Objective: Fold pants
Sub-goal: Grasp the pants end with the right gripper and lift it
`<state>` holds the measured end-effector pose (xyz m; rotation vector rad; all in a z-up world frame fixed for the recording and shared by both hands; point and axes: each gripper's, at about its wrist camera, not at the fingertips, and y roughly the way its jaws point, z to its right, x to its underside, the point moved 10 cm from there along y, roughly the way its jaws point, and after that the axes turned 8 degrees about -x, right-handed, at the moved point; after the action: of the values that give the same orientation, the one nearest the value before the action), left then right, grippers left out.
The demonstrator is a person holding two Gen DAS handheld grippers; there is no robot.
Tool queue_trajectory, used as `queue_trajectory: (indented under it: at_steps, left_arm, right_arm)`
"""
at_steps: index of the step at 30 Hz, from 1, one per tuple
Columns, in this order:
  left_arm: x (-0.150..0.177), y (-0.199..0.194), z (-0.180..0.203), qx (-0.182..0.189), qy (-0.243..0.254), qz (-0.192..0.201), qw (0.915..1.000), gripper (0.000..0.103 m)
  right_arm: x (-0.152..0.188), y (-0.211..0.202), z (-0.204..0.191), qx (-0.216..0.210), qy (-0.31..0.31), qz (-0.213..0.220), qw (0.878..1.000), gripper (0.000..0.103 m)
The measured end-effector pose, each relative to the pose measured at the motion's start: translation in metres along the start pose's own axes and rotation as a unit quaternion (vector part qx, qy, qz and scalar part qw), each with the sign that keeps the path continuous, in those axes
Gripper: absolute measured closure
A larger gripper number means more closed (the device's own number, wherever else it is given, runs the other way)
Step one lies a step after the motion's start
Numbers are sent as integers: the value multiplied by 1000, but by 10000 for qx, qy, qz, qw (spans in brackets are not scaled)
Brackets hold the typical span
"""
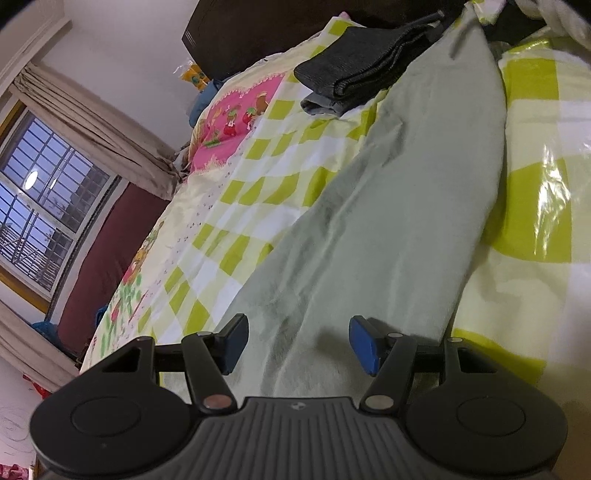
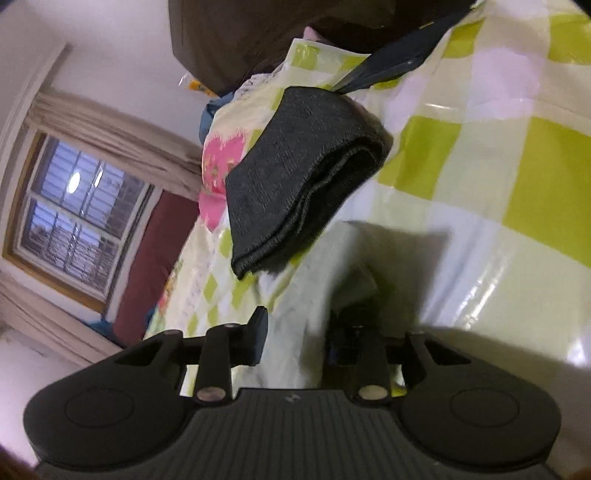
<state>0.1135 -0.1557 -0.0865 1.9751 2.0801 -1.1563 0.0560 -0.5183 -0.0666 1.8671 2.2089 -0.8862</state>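
Observation:
Pale green pants lie stretched along the checked bedspread, running away from my left gripper. That gripper is open, its blue pads either side of the near end of the cloth, just above it. In the right wrist view my right gripper is open around an end of the same pale pants. Its right finger is in shadow behind the cloth.
A folded dark grey garment lies on the bed beyond the pants, also in the right wrist view. A dark headboard is behind it. A shiny plastic-covered quilt lies to the right. A window is at left.

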Motion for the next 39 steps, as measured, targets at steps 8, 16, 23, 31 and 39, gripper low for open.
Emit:
queue_trajectory:
  at_steps: [8,16,23,31,39]
  left_arm:
    - [-6,6,10,278,-167,27,9995,29]
    - [15,0,-14,289,-844,59,9960,29]
    - [84,1,-77,-291,-1382,-282,9896,28]
    - [157,0,-128,-786,-1924,-707,9756,28]
    - [191,-13,-166,-936,-2671,-778,9560,25]
  right_arm:
    - [-2,-2,-35,-462,-43,93,9989,98]
    - [65,31,-180,-1219,-1432,-703,9796,98]
    - [212,109,-263,-1310,-2540,-2122,9345,98]
    - [350,144,-303,-1376,-3651,-3110,8666,98]
    - [418,148,-322,-1458,-4453,-3369,8167,98]
